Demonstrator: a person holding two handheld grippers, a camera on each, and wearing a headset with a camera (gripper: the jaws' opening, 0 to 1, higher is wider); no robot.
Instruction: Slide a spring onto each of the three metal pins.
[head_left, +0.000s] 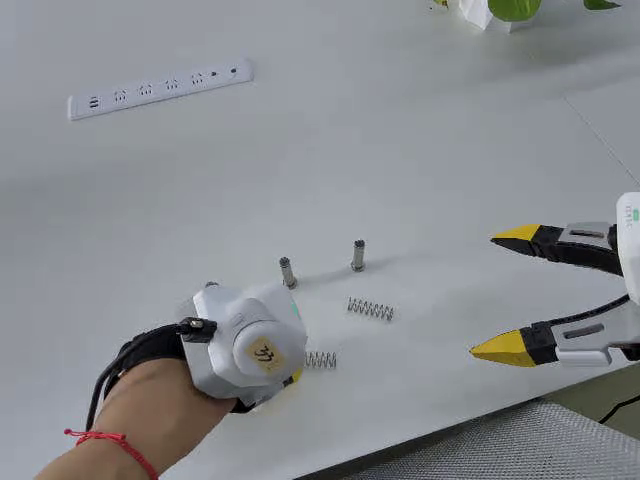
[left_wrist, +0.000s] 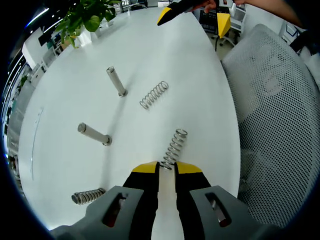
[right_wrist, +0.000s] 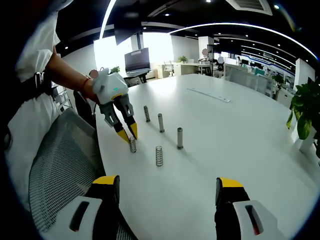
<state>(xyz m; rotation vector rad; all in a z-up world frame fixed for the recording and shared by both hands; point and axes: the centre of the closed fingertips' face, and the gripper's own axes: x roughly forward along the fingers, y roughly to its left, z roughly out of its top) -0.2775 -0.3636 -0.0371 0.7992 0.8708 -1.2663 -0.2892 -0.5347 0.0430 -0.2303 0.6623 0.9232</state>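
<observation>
While between the left gripper (left_wrist: 167, 166) jaws, a slim, silvery, open-coiled spring (left_wrist: 173, 149).

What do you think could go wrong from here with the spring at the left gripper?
The left gripper pinches the spring only at its end, so it may pivot or pop free when lifted. The nearest bare pin is slim and upright; a misaligned push might tip it.

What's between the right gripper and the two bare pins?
A loose spring lies flat on the table there, clearest in the right gripper view.
</observation>
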